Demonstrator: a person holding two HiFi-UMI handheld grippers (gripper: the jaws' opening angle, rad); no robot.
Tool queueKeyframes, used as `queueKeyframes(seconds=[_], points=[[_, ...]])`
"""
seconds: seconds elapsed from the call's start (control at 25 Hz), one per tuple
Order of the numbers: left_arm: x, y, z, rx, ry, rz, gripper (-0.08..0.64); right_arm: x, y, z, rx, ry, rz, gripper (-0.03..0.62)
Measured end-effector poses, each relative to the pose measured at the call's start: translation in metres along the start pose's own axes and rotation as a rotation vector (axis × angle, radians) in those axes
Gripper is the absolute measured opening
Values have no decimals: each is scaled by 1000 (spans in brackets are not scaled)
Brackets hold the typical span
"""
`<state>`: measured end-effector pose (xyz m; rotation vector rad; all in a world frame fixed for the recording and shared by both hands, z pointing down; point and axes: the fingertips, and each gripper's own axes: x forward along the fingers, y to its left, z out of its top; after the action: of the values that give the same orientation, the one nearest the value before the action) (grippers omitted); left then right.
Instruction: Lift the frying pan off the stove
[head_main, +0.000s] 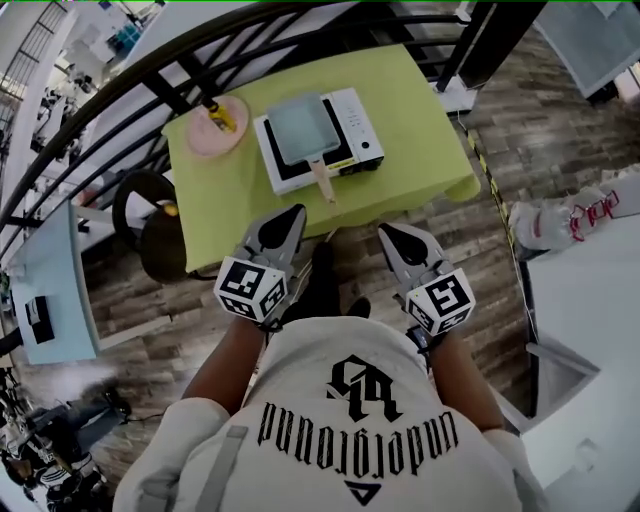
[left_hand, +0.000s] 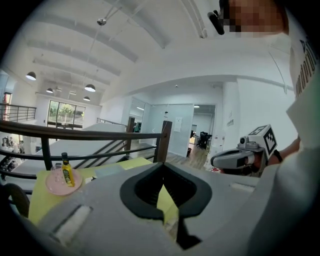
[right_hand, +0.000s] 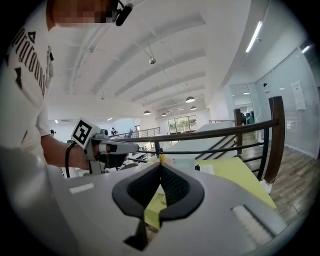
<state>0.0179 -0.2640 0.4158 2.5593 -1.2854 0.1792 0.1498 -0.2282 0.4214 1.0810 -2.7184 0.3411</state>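
Observation:
A square grey-blue frying pan (head_main: 303, 128) sits on a white and black stove (head_main: 357, 120) on the green table (head_main: 430, 130). Its wooden handle (head_main: 322, 178) points at me. My left gripper (head_main: 296, 213) and right gripper (head_main: 385, 232) hover side by side short of the table's front edge, both shut with nothing between the jaws. Neither touches the pan. In the left gripper view the closed left gripper (left_hand: 162, 167) faces the table, with the right gripper (left_hand: 235, 159) beside it. The right gripper (right_hand: 160, 166) is likewise closed in its own view, the left gripper (right_hand: 112, 149) at its side.
A pink plate (head_main: 198, 142) carrying a small yellow bottle (head_main: 221, 118) lies left of the stove. A black railing (head_main: 150, 80) runs behind the table. A dark round chair (head_main: 150, 225) stands at the table's left and white furniture (head_main: 585, 300) at the right.

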Motion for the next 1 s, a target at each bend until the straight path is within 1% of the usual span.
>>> queueKeyframes(seconds=[0.24, 0.56, 0.68, 0.8, 0.92, 1.0], points=[[34, 28, -20, -91, 53, -55, 9, 42, -16, -14, 58, 56, 34, 6], [77, 56, -56, -199, 171, -157, 11, 96, -33, -39, 147, 161, 112, 75], [88, 62, -67, -234, 207, -189, 38, 114, -34, -50, 197, 208, 149, 104], [97, 68, -79, -280, 237, -209, 67, 127, -33, -63, 215, 261, 182, 134], [105, 76, -94, -344, 267, -237, 102, 140, -34, -75, 253, 306, 215, 165], [110, 79, -108, -398, 291, -255, 146, 147, -35, -82, 288, 333, 236, 184]])
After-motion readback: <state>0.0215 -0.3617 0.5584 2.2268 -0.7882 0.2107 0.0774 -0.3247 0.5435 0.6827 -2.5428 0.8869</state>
